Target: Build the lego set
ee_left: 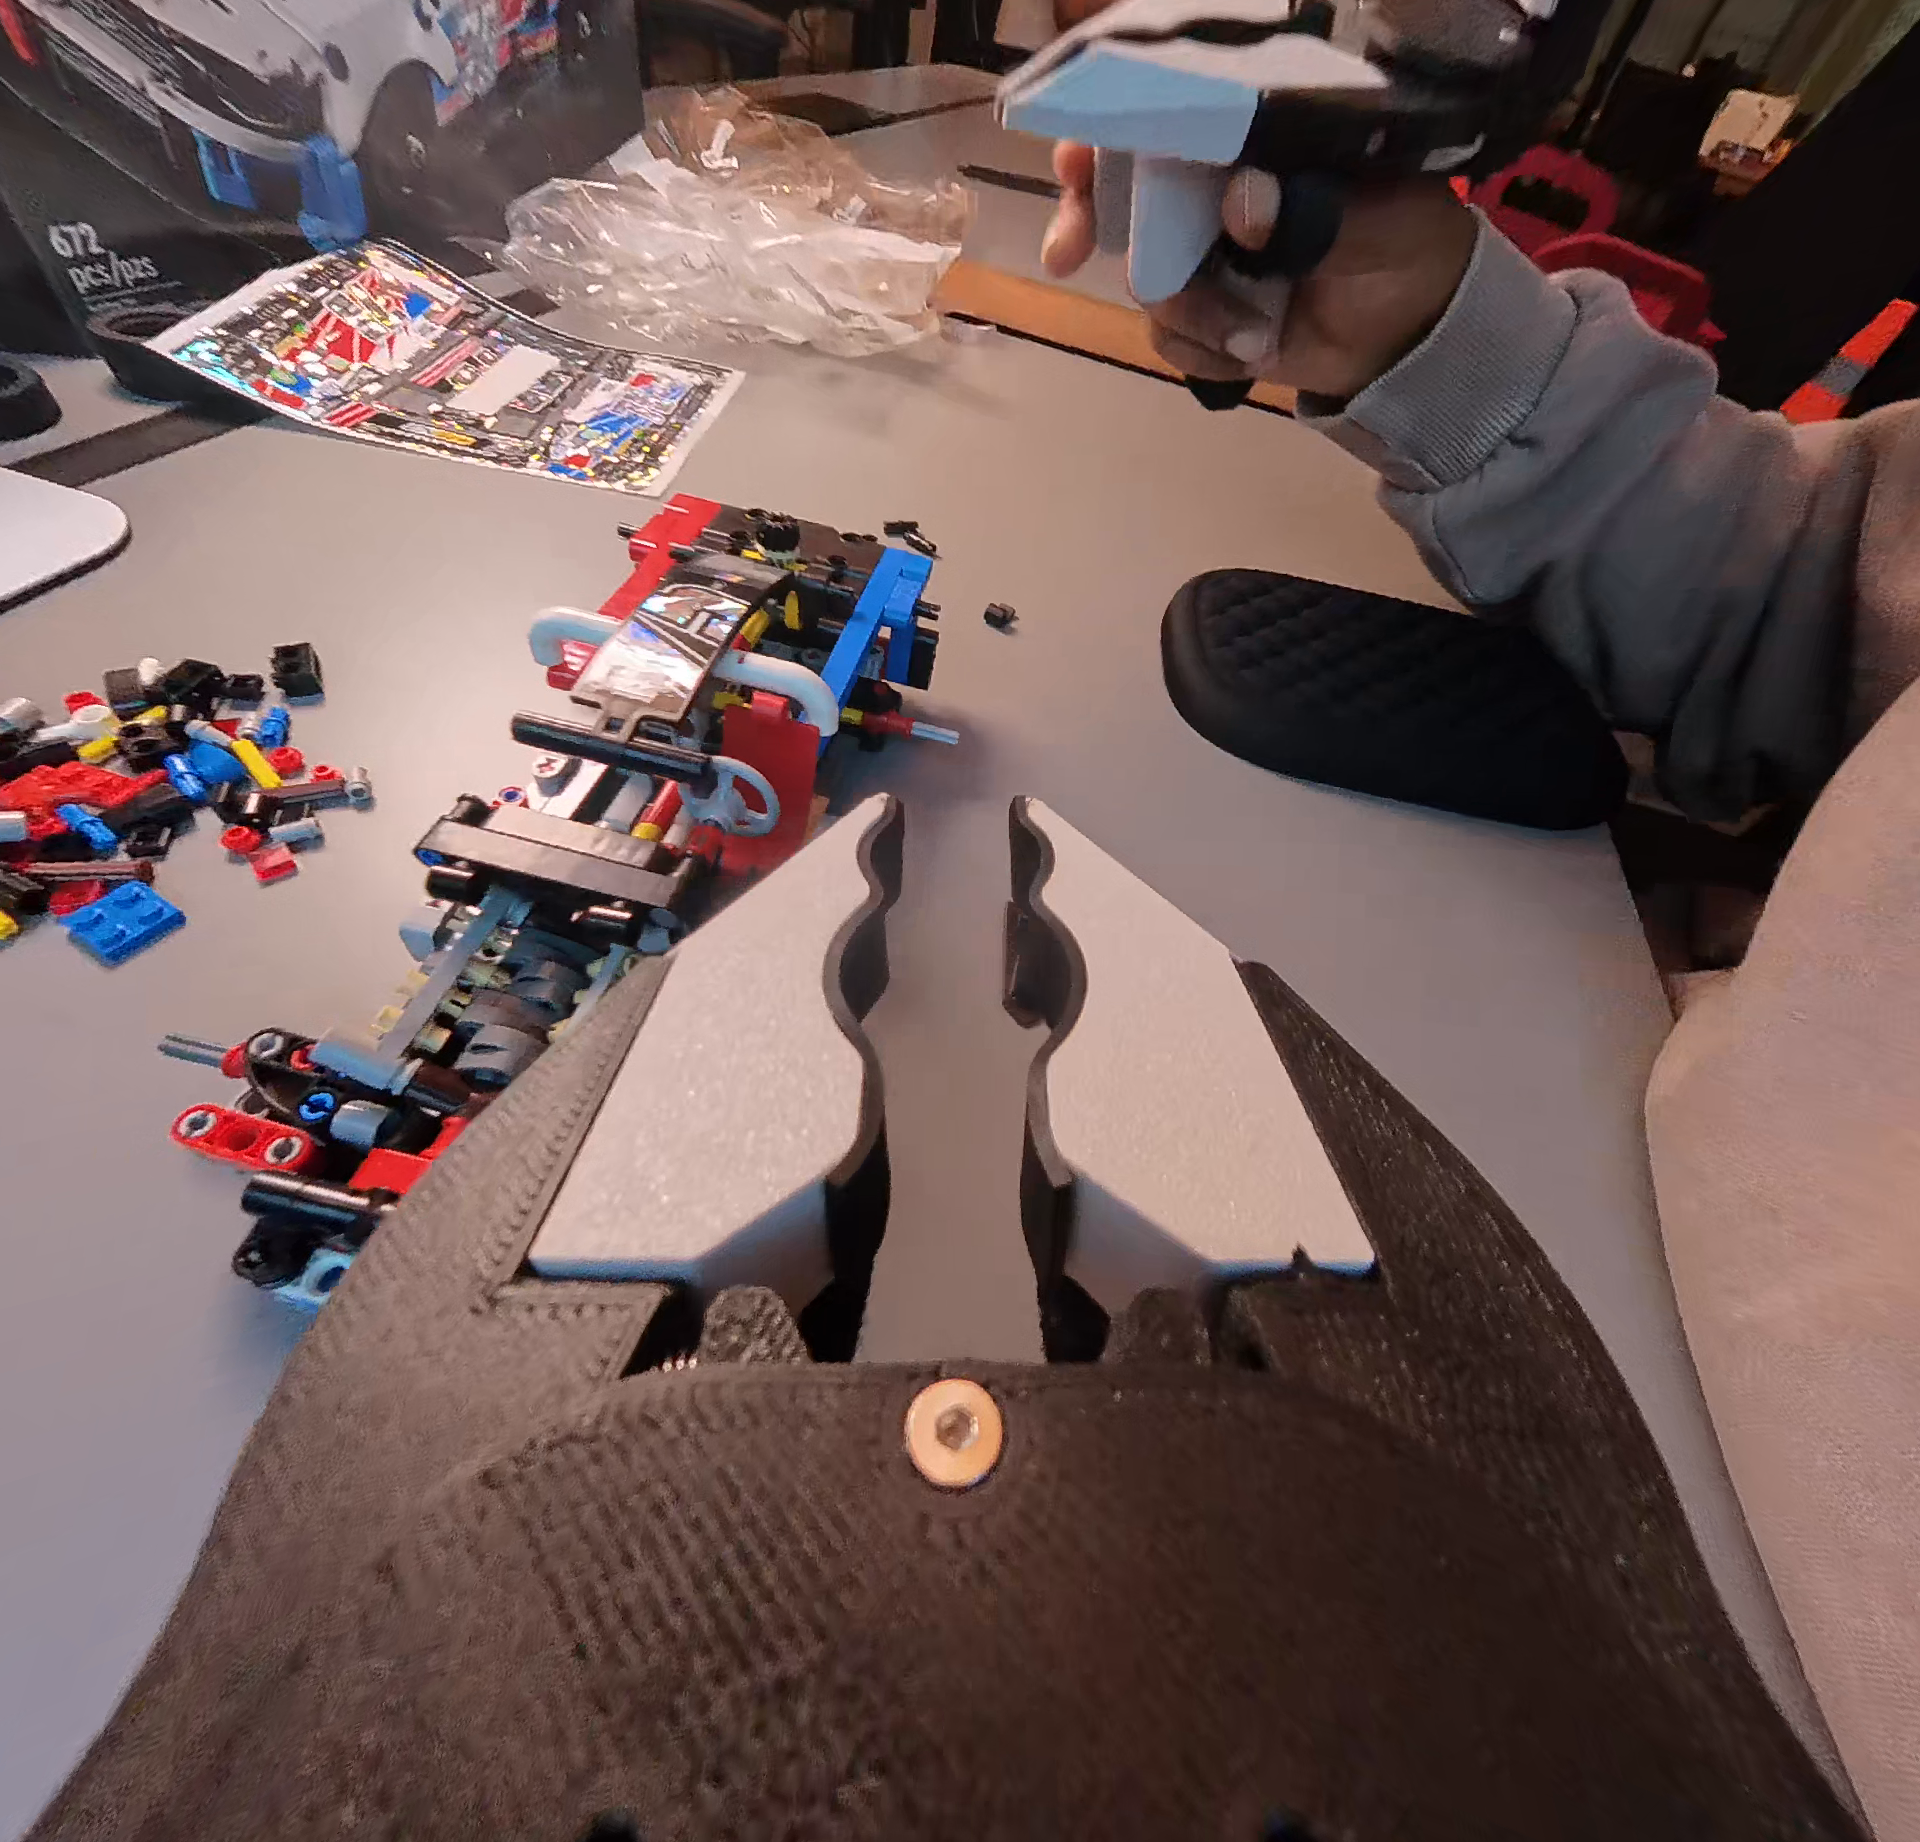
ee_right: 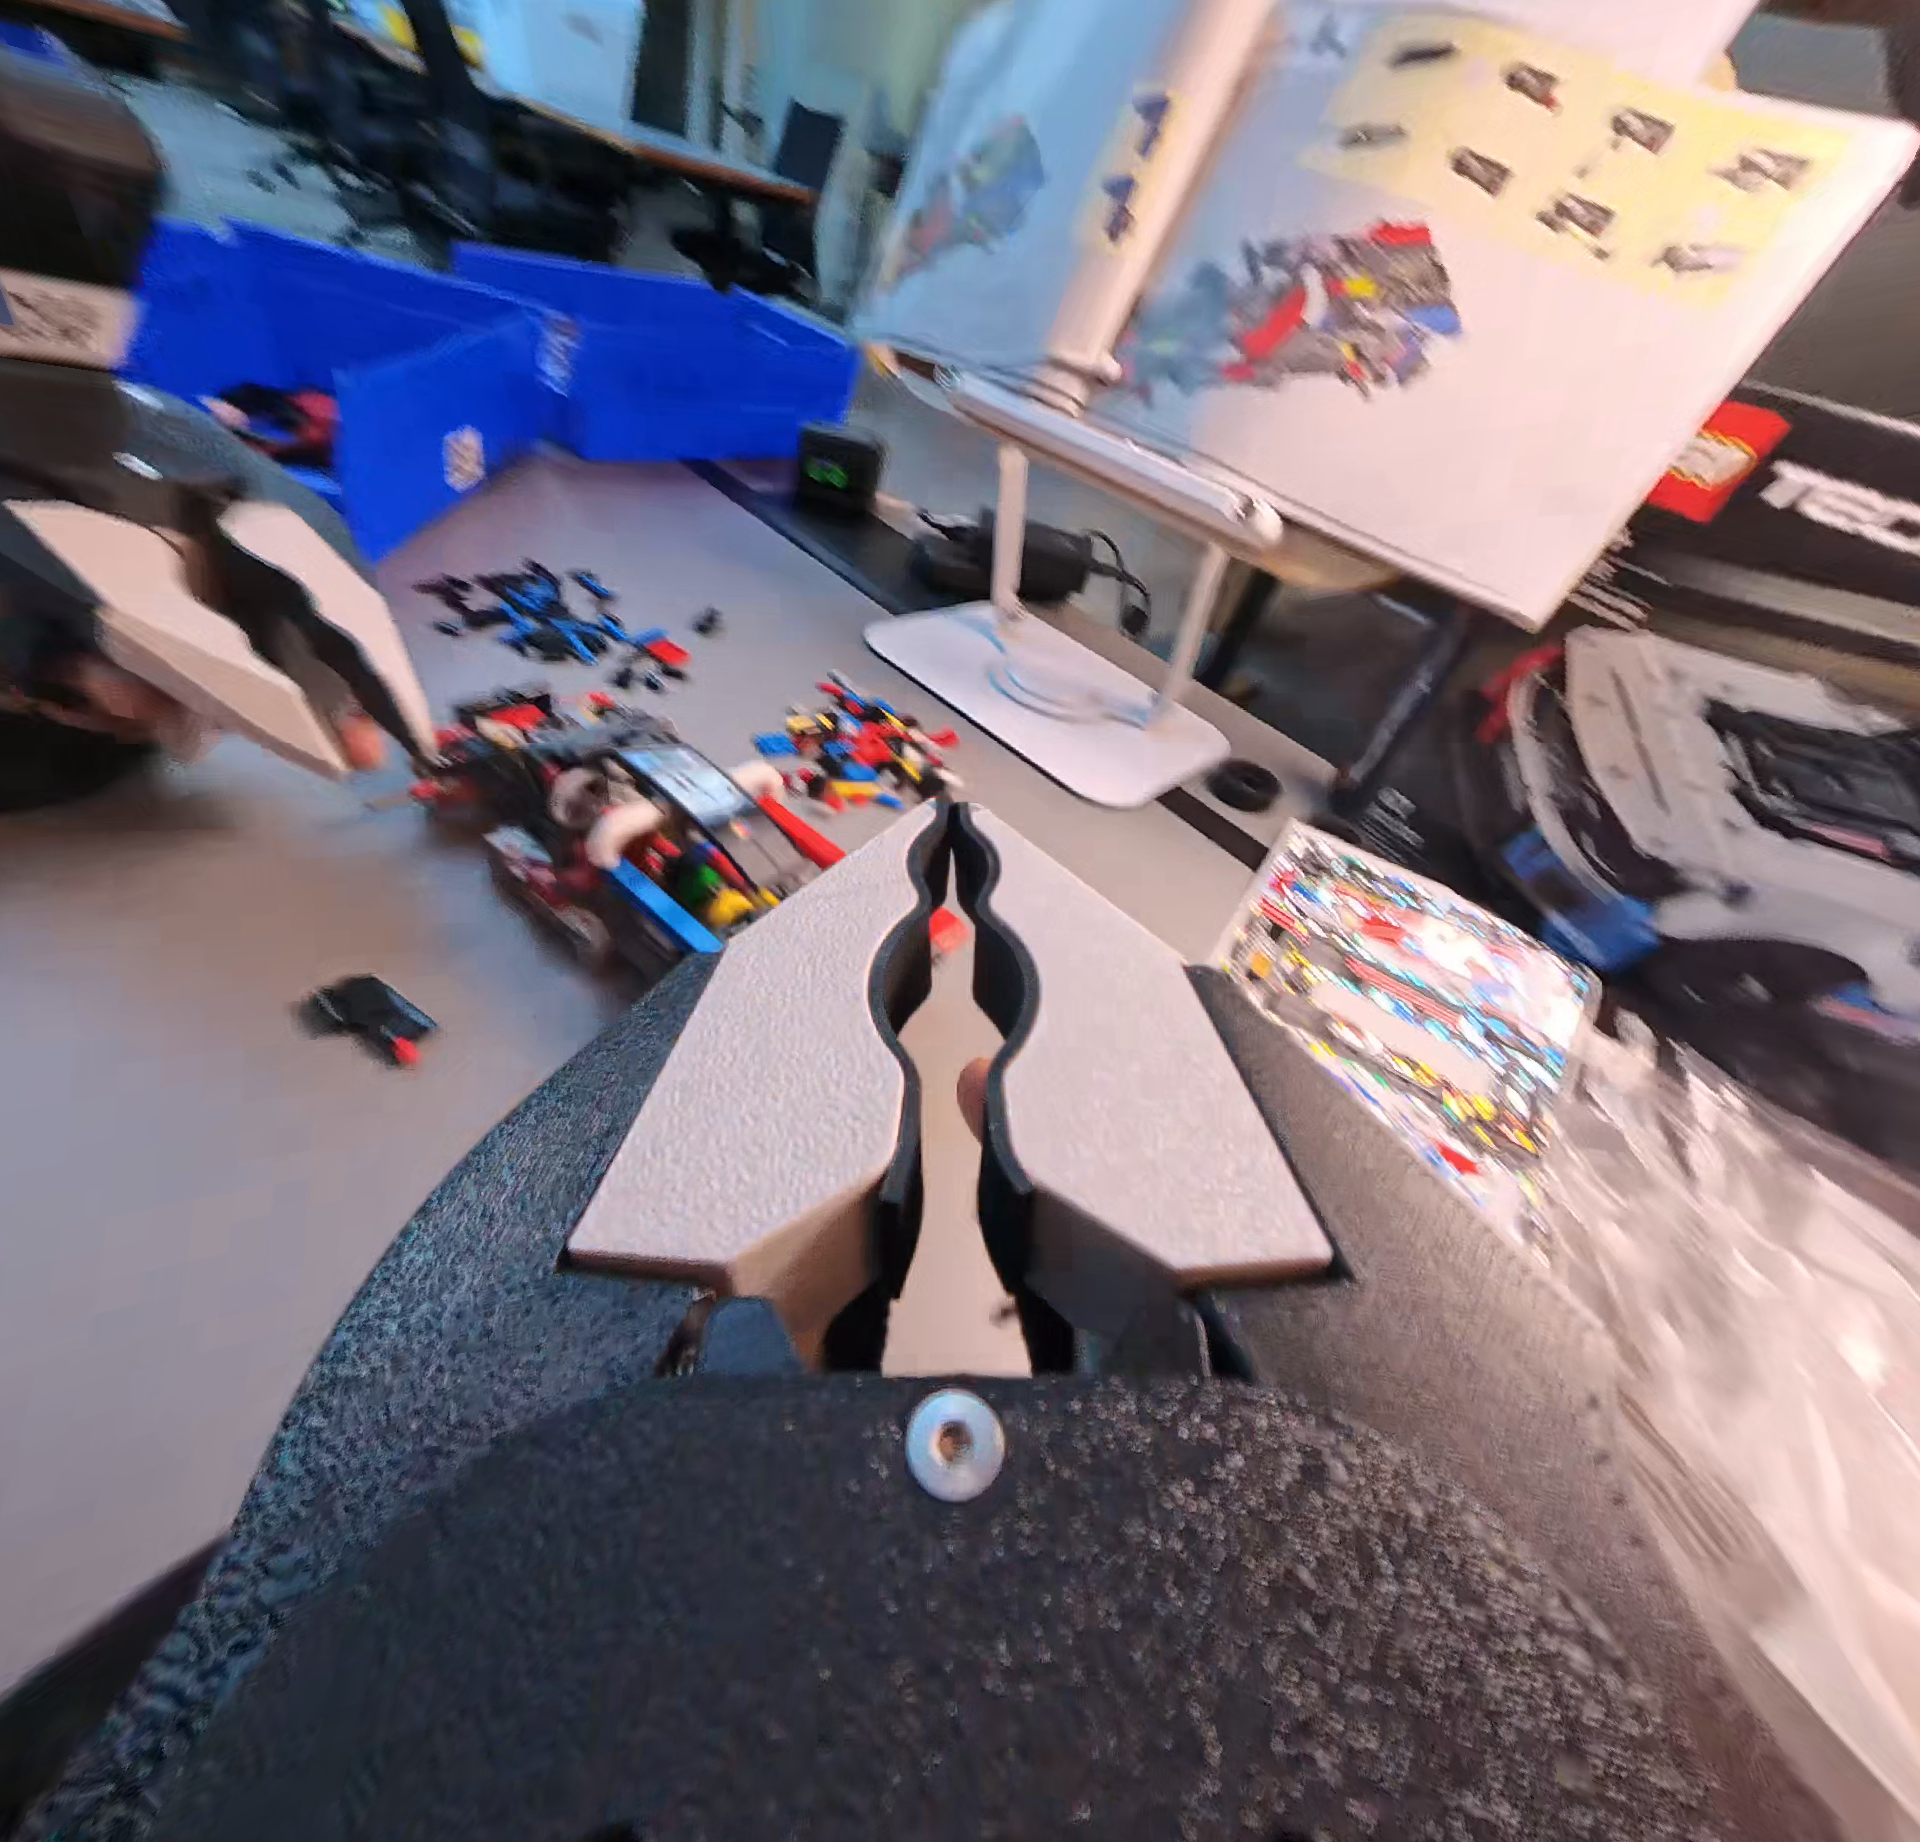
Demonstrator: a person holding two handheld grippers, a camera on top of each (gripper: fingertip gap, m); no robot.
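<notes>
Left wrist view: we hold the left gripper (ee_left: 956, 816) low over the grey worktop (ee_left: 1143, 504), its grey fingers set narrowly apart with nothing between them. The partly built red, blue and black lego car chassis (ee_left: 665, 774) lies on the worktop just left of the fingertips, close beside them; contact cannot be confirmed. Farther left we see a loose heap of small red, blue, black and yellow lego pieces (ee_left: 145, 784). Beyond the chassis lie a shiny multicoloured sticker sheet (ee_left: 457, 369), crumpled clear plastic bags (ee_left: 748, 234) and the dark lego box printed with a white car (ee_left: 291, 99). One tiny black piece (ee_left: 1000, 614) sits apart, right of the chassis. A black padded armrest (ee_left: 1382, 701) overlaps the worktop edge at right.

We hold the right gripper (ee_right: 951, 821) raised above the worktop, fingertips nearly touching and empty as far as the blurred right wrist view shows. Its tips point toward the chassis. An open instruction booklet (ee_right: 1403, 317) rests on a white stand (ee_right: 1049, 691). Blue bins (ee_right: 665, 358) stand behind; contents unclear.
</notes>
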